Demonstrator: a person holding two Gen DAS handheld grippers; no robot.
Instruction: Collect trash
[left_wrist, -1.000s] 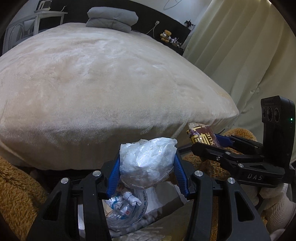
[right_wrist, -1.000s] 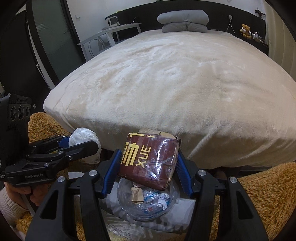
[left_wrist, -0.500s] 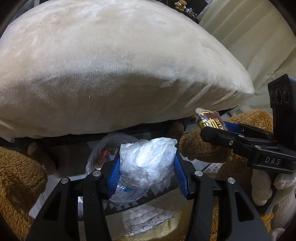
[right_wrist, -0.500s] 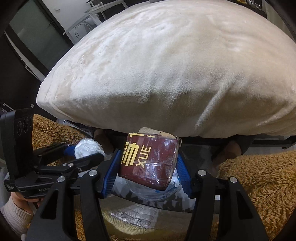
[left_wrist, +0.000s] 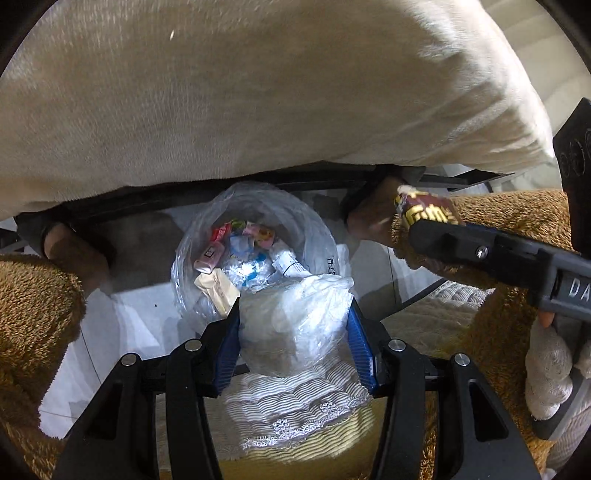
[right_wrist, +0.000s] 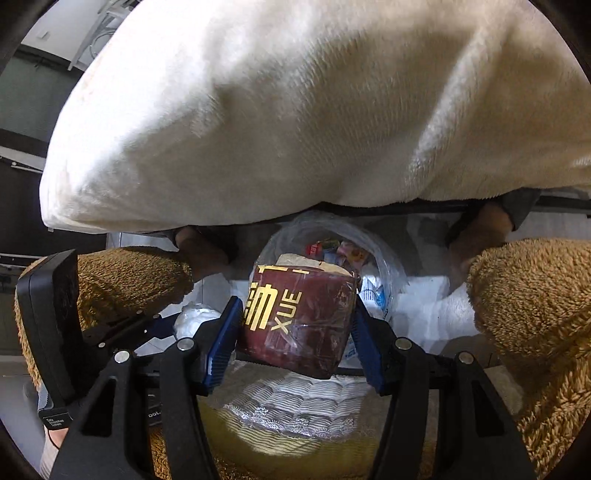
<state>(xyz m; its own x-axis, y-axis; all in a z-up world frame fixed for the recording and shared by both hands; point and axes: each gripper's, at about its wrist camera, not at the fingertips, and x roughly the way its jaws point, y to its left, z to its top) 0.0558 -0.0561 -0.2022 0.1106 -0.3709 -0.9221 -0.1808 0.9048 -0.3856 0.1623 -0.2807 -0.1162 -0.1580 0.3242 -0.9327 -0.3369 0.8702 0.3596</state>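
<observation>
My left gripper (left_wrist: 293, 325) is shut on a crumpled white plastic bag (left_wrist: 295, 325), pressed between its blue pads. It points steeply down over a trash bin lined with clear plastic (left_wrist: 255, 236) that holds several wrappers. My right gripper (right_wrist: 295, 317) is shut on a dark red packet with gold lettering (right_wrist: 299, 314), just above the same lined bin (right_wrist: 384, 269). In the left wrist view the right gripper (left_wrist: 424, 218) with the red packet (left_wrist: 428, 214) comes in from the right. The left gripper (right_wrist: 177, 317) and its white bag (right_wrist: 195, 314) show low left in the right wrist view.
A bed under a cream plush blanket (left_wrist: 258, 92) overhangs just behind the bin. A person's knees in brown fleece (right_wrist: 528, 295) flank the bin on both sides, with feet under the bed edge. A quilted lace-edged cushion (left_wrist: 295, 406) lies beneath the grippers.
Both grippers have sunk and tipped downward, still holding their items. The bed's top and the room have slid out of view, and the lined bin now shows in front of the fingers.
</observation>
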